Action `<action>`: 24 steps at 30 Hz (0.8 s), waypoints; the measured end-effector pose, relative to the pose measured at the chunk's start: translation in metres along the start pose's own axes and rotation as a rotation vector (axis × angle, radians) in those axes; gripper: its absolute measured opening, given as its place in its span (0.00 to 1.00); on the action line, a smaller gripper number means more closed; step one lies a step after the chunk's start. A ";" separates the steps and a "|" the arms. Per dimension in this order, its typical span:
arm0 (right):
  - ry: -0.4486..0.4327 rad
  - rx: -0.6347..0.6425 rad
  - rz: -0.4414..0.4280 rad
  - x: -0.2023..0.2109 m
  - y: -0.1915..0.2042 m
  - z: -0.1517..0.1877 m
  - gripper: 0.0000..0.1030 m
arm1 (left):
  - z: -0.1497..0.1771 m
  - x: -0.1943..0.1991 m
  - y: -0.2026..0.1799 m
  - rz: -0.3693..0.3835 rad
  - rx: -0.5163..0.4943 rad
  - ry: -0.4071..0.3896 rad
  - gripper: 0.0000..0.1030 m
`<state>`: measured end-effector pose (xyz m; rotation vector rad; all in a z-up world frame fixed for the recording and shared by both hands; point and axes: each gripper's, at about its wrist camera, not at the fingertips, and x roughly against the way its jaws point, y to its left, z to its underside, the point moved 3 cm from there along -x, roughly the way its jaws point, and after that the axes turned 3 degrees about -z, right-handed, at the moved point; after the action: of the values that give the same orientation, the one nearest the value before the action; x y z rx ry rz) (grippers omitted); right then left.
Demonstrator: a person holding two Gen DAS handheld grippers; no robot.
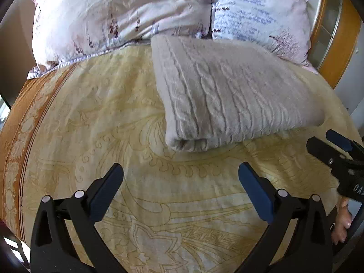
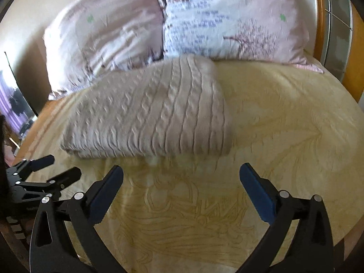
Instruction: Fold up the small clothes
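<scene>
Sweater (image 1: 229, 97), a pale cable-knit one, is lying folded up into a thick rectangular bundle on the bed, its far end right up against the pillows and its near edge showing stacked layers. From the left wrist camera it sits ahead and a bit to the right; from the right wrist camera it sits ahead and to the left (image 2: 150, 111), kinda blurry there.

Nothing is touching it. The left gripper (image 1: 180, 177) hangs over bare blanket just short of the sweater's near edge, its 2 blue-padded fingers spread wide apart with nothing between them. Same deal with the right gripper (image 2: 181, 177): fingers released, spread wide, only blanket in the gap. Each one pokes into the other's view too, the right gripper at the right edge of the left camera, near the sweater's near right corner, and the left gripper at the left edge of the right camera.

The blanket (image 1: 95, 122) under everything is yellowish cream with a swirly floral pattern and an orange-brown border along the left side. Behind the sweater, 2 pinkish-white pillows (image 1: 118, 13) stand side by side, 1 printed with blue script and a little tree. A wooden headboard (image 1: 343, 45) curves along the far right.
</scene>
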<state>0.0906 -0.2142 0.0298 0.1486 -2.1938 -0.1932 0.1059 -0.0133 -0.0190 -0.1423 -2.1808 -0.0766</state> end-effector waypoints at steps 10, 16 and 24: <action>0.040 0.036 0.088 -0.012 0.006 0.003 0.99 | 0.007 -0.013 -0.002 -0.037 -0.004 0.045 0.98; 0.050 0.033 0.122 -0.014 0.003 0.004 0.99 | 0.005 -0.015 -0.003 -0.053 -0.011 0.060 0.98; 0.065 0.028 0.149 -0.019 0.004 0.009 0.99 | 0.004 -0.016 -0.003 -0.049 -0.011 0.062 0.98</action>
<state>0.0939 -0.2057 0.0106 0.0068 -2.1328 -0.0728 0.1114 -0.0172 -0.0348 -0.0920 -2.1225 -0.1197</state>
